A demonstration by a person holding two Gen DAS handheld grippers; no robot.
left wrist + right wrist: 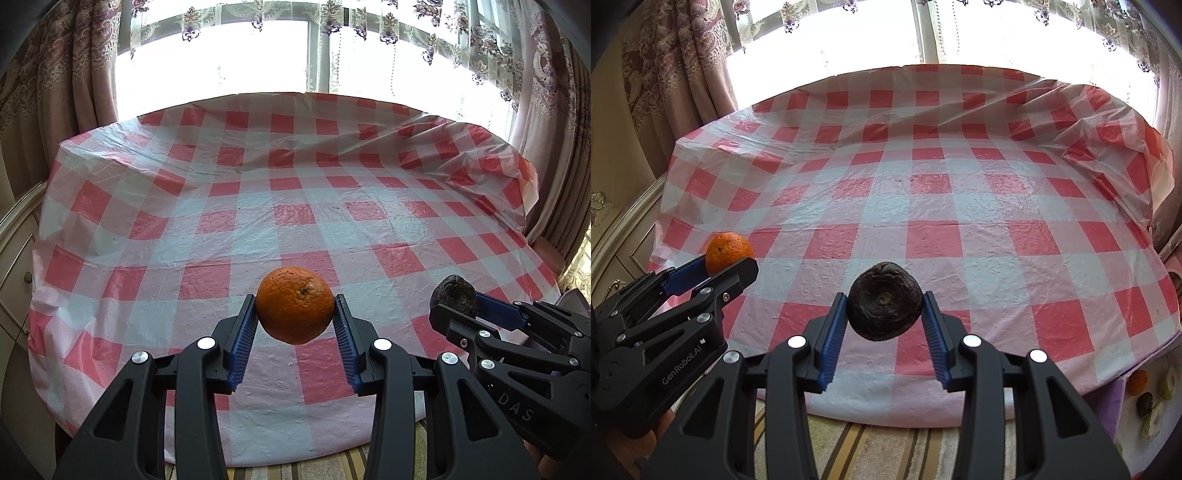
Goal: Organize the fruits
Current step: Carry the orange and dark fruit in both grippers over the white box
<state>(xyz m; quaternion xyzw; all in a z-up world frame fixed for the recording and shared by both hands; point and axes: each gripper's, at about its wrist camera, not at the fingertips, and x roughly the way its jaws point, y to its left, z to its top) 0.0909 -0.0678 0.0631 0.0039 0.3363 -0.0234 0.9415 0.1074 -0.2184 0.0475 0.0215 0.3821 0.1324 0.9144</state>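
The left gripper (295, 308) is pinching an orange (294, 304) between its fingers while the right gripper (885, 309) is pinching a dark wrinkled fruit (884, 300), both fruits hanging above the checked worktop (280, 192).

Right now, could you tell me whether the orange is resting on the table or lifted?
Lifted: the left gripper clamps the orange between its pads, above the checked tablecloth.

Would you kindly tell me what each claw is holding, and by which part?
Left claw: round orange mandarin, pinched across its middle. Right claw: dark wrinkled round fruit, likewise across its sides.
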